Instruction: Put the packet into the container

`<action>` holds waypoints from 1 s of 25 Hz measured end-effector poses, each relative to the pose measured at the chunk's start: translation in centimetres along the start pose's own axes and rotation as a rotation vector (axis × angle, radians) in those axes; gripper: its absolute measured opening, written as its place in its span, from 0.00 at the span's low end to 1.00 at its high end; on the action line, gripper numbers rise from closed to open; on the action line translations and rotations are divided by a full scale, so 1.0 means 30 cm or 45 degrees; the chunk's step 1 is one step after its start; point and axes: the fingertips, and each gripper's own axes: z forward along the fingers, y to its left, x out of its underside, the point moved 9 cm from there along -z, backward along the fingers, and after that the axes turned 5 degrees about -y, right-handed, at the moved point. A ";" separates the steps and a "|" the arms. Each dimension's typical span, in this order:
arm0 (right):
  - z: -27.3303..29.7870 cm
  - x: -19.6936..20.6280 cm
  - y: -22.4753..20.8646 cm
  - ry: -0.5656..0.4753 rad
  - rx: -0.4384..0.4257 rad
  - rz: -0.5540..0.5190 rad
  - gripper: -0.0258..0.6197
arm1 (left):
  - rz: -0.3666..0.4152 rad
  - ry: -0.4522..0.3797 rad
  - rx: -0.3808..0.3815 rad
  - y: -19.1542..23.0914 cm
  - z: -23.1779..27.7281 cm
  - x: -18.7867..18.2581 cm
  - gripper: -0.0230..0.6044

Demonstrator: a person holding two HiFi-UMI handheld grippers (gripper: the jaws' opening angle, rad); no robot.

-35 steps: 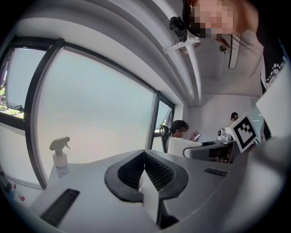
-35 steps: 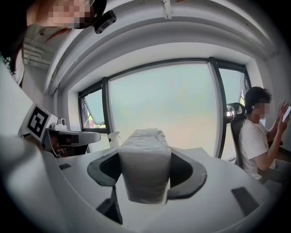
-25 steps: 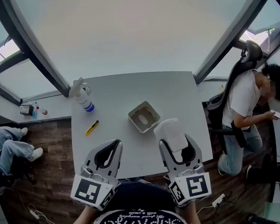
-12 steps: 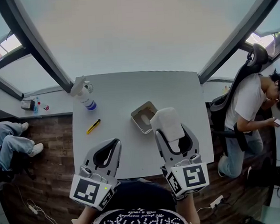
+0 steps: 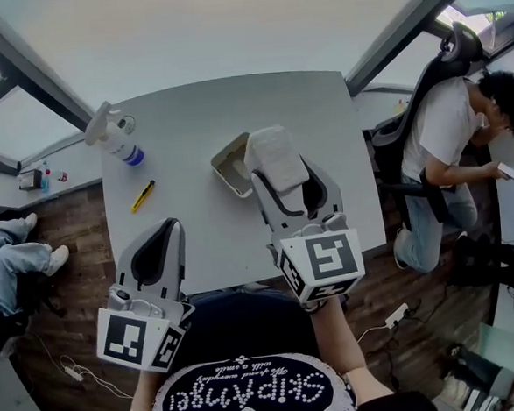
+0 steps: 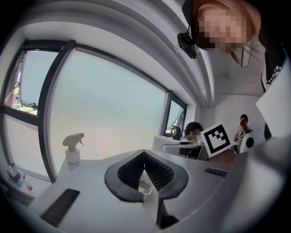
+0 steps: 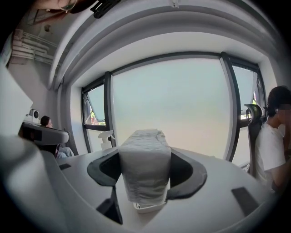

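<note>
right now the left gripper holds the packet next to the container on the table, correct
Not the left. It is the right gripper, jaws shut on the packet, next to the container; the right gripper view shows it. The left gripper is shut on nothing.

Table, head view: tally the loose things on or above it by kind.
spray bottle: 1
yellow cutter: 1
container: 1
packet, held in the right gripper: 1
Total: 4
</note>
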 end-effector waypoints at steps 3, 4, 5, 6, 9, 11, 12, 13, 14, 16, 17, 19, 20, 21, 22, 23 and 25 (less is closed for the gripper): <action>0.026 0.039 0.021 0.041 -0.029 0.028 0.47 | -0.016 0.029 -0.007 -0.005 -0.012 0.016 0.05; 0.033 0.049 0.026 0.051 -0.039 0.036 0.47 | -0.016 0.036 -0.008 -0.007 -0.012 0.018 0.05; 0.039 0.058 0.028 0.058 -0.045 0.042 0.47 | -0.015 0.041 -0.008 -0.009 -0.011 0.018 0.05; 0.044 0.066 0.026 0.064 -0.048 0.050 0.47 | -0.013 0.045 -0.006 -0.012 -0.008 0.017 0.05; 0.055 0.086 0.008 0.081 -0.036 0.059 0.47 | -0.009 0.046 0.006 -0.026 0.005 0.014 0.05; 0.062 0.096 -0.002 0.090 -0.023 0.046 0.47 | -0.012 0.049 0.011 -0.034 0.013 0.017 0.05; 0.066 0.100 -0.005 0.093 -0.020 0.037 0.47 | -0.016 0.051 0.011 -0.036 0.016 0.020 0.05; 0.070 0.103 -0.007 0.095 -0.022 0.030 0.47 | -0.022 0.053 0.010 -0.038 0.019 0.023 0.05; 0.075 0.106 -0.008 0.097 -0.025 0.028 0.47 | -0.028 0.055 0.009 -0.040 0.021 0.026 0.05; 0.087 0.111 -0.008 0.094 -0.035 0.034 0.47 | -0.029 0.058 0.006 -0.044 0.022 0.027 0.05; 0.094 0.114 -0.009 0.091 -0.040 0.038 0.47 | -0.025 0.058 0.005 -0.048 0.021 0.026 0.05; 0.103 0.124 -0.016 0.091 -0.048 0.043 0.47 | -0.019 0.058 0.004 -0.057 0.024 0.028 0.05; 0.107 0.132 -0.022 0.096 -0.048 0.049 0.47 | -0.020 0.057 0.005 -0.062 0.026 0.030 0.05; 0.110 0.139 -0.028 0.101 -0.046 0.057 0.47 | -0.022 0.056 0.007 -0.064 0.030 0.031 0.05; 0.114 0.146 -0.033 0.106 -0.044 0.065 0.47 | -0.023 0.055 0.009 -0.064 0.032 0.032 0.05; 0.119 0.153 -0.035 0.113 -0.043 0.068 0.47 | -0.024 0.054 0.010 -0.062 0.032 0.032 0.05; 0.127 0.168 -0.035 0.127 -0.042 0.066 0.47 | -0.025 0.056 0.007 -0.054 0.029 0.035 0.05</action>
